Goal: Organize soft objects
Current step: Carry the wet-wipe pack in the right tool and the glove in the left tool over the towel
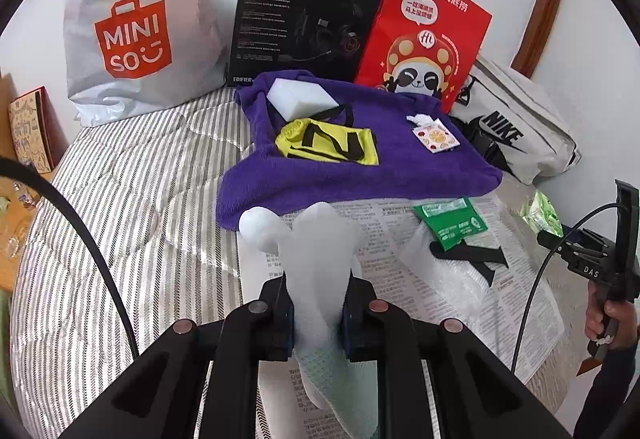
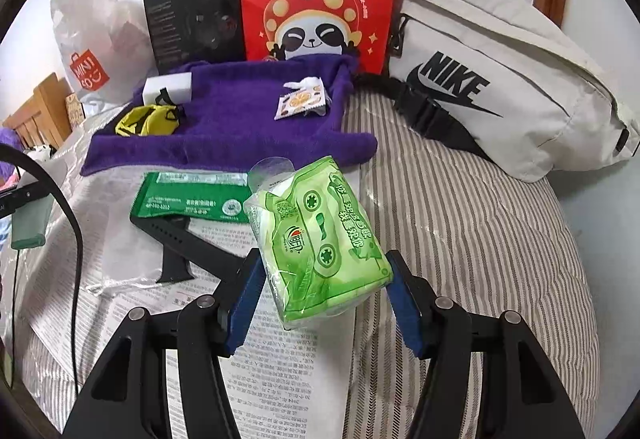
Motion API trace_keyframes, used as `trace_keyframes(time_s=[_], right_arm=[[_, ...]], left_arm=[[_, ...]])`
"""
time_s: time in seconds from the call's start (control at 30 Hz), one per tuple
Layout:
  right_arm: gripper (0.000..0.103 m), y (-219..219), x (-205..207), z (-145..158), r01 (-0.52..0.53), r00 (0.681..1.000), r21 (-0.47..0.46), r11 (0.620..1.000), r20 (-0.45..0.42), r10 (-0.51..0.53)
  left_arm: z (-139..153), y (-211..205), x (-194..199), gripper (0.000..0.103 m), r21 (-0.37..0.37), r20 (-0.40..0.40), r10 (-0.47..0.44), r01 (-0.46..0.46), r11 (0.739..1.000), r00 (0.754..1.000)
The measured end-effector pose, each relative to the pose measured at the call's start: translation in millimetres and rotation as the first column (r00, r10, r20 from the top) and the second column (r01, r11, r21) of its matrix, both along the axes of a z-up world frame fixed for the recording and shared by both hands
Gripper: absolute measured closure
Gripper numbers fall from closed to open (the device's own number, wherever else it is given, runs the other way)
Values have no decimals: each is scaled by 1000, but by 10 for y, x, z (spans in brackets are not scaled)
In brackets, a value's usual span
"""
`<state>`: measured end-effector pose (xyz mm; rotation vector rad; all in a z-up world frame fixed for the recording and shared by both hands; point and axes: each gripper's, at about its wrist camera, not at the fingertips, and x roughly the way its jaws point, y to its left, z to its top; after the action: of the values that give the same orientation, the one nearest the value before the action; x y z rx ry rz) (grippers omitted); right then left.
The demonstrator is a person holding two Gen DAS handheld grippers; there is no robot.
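My left gripper [image 1: 318,313] is shut on a white sock [image 1: 316,259], held above the newspaper [image 1: 404,279] just short of the purple towel [image 1: 360,175]. The towel carries a white sponge [image 1: 300,99], a yellow pouch with black straps [image 1: 328,143] and a small lemon-print packet [image 1: 436,135]. My right gripper [image 2: 326,291] is shut on a green tissue pack [image 2: 320,239], lifted over the newspaper [image 2: 276,371]. The towel also shows in the right wrist view [image 2: 240,119]. The right gripper shows at the right edge of the left wrist view [image 1: 592,255].
A green sachet [image 2: 192,199] and a black watch strap [image 2: 188,239] lie on the newspaper. Behind the towel stand a Miniso bag [image 1: 136,31], a black headset box [image 1: 304,15], a red panda bag [image 1: 424,35] and a white Nike bag [image 2: 500,79]. The striped bedspread [image 1: 120,199] lies beneath.
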<state>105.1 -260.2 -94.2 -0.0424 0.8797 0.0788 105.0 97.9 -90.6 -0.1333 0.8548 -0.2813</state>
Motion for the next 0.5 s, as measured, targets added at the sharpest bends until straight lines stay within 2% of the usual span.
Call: trace_keyframes(time_s=[0.5], right_arm=[[43, 198, 327, 448, -45, 996, 47, 998, 82, 41]], left_arm=[[383, 49, 238, 87, -1, 46, 42, -42, 999, 998]])
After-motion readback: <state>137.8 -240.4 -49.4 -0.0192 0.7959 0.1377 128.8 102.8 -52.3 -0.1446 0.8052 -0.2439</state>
